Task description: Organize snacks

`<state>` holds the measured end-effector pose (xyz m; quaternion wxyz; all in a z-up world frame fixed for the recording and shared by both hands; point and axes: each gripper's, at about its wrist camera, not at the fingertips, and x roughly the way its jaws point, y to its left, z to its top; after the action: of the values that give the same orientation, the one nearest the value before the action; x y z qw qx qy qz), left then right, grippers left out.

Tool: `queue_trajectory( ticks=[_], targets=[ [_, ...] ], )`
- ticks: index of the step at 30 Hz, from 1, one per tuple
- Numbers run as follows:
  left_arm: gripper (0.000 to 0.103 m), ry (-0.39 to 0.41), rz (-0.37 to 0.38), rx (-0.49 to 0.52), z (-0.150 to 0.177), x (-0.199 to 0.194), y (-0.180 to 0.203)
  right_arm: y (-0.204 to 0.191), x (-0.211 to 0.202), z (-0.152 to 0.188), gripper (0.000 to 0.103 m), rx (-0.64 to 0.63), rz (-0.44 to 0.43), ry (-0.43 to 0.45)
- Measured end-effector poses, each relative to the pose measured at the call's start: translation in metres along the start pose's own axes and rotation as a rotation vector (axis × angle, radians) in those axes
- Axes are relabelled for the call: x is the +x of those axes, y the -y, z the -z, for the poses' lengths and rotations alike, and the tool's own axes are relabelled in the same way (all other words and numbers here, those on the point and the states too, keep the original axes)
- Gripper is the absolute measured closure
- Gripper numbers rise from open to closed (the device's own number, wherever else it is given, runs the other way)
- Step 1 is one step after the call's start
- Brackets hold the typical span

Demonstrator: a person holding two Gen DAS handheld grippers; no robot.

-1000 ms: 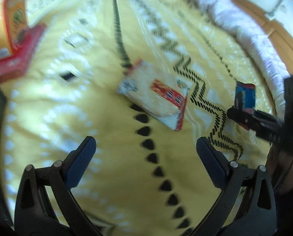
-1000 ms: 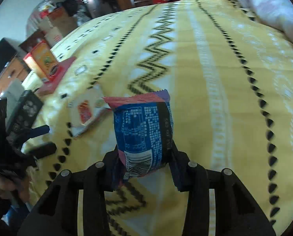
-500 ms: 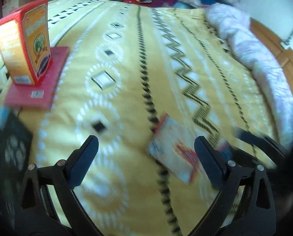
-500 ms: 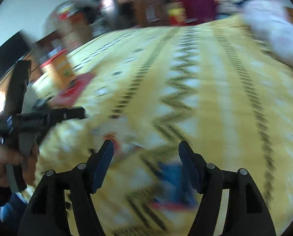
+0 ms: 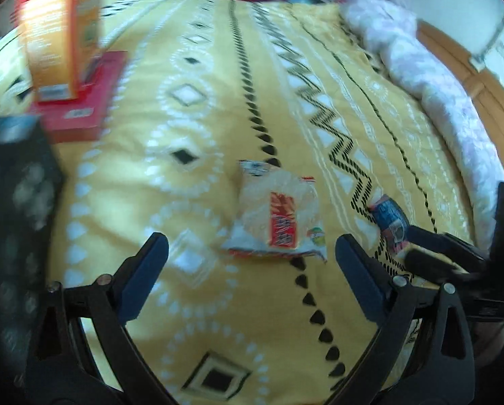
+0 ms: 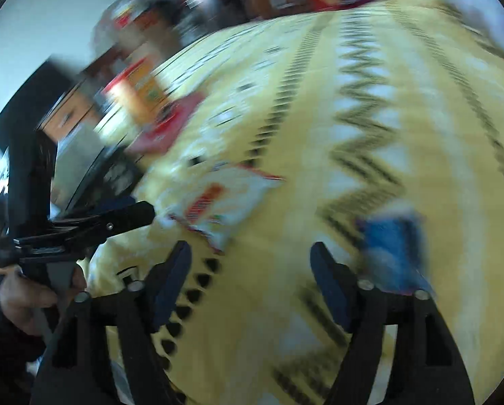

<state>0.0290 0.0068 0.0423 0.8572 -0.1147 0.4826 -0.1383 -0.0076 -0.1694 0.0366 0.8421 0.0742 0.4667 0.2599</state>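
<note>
Blue snack packet [image 6: 392,253]: on bedspread | right gripper [image 6: 250,263]: just opened, empty | left gripper [image 5: 250,253]: agape, angled down

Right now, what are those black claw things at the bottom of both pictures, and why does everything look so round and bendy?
They are grabber tools. A person holds one in each hand, and each carries a small camera looking out along its two fingers. The lens sees very wide, so straight things bend.

One picture comes from the left gripper. Its jaws are open and hold nothing. The other comes from the right gripper. Its jaws have just been opening and are empty too.

Both look down at a yellow patterned bedspread. On it lie a pale snack packet with a red label and a small blue snack packet. Farther back an orange box stands upright on a flat red box. In the right gripper's picture you can see the person's hand holding the other grabber.
</note>
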Motion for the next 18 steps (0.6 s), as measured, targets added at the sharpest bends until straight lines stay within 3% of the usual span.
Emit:
queue_trajectory(
  ticks=[3, 10, 14, 18],
  targets=[
    [0.003, -0.013, 0.034, 0.087, -0.005, 0.014, 0.016, 0.020, -0.023, 0.012, 0.023, 0.050, 0.080, 0.035],
    [0.003, -0.077, -0.071, 0.142, -0.008, 0.060, 0.025, 0.041, -0.014, 0.007, 0.021, 0.028, 0.171, 0.014],
    [0.005, -0.057, -0.113, 0.168, -0.001, 0.062, 0.029, 0.051, 0.008, 0.003, 0.021, 0.015, 0.208, -0.034],
    [0.025, -0.052, -0.126, 0.177, 0.001, 0.058, 0.029, 0.062, 0.022, 0.003, 0.021, 0.023, 0.250, -0.050]
  ],
)
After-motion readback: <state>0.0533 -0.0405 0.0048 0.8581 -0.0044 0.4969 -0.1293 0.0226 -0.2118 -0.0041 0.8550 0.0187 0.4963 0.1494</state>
